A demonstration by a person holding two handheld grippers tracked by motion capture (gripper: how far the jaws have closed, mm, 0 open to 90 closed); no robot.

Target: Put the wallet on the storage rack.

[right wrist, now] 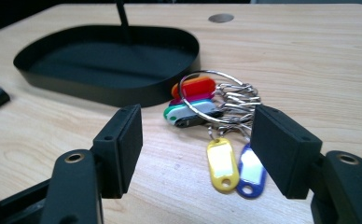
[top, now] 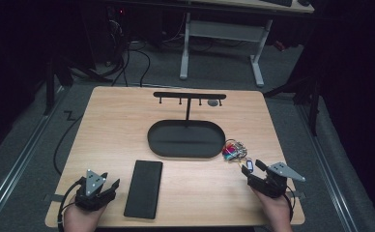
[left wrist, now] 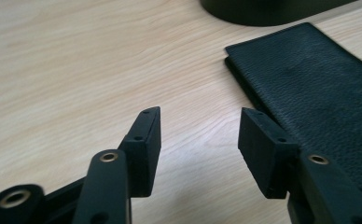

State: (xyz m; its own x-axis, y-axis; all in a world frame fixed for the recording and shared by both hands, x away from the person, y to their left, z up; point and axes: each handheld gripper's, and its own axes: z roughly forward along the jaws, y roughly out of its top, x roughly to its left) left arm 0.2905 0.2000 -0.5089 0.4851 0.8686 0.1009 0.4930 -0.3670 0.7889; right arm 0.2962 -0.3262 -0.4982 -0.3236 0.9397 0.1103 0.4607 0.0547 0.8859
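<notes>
Jaws of left gripper (left wrist: 199, 140) and right gripper (right wrist: 195, 149) gape empty; keys (right wrist: 212, 107) partly hidden, wallet (left wrist: 319, 98) cropped.

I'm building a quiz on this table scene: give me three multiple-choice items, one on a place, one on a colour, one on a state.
1. Where does the bunch of key tags lie?
A. inside the tray
B. on the table beside the tray's right end
C. on the wallet

2. What colour is the tag nearest the right tool?
A. yellow
B. white
C. black

3. How stands the left tool?
A. shut on the wallet
B. open, holding nothing
C. shut on a tag

Key: 1 B, the tags rest on wood outside the tray; 2 A, the yellow tag lies closest; 3 B, bare table shows between its jaws, wallet alongside.
</notes>
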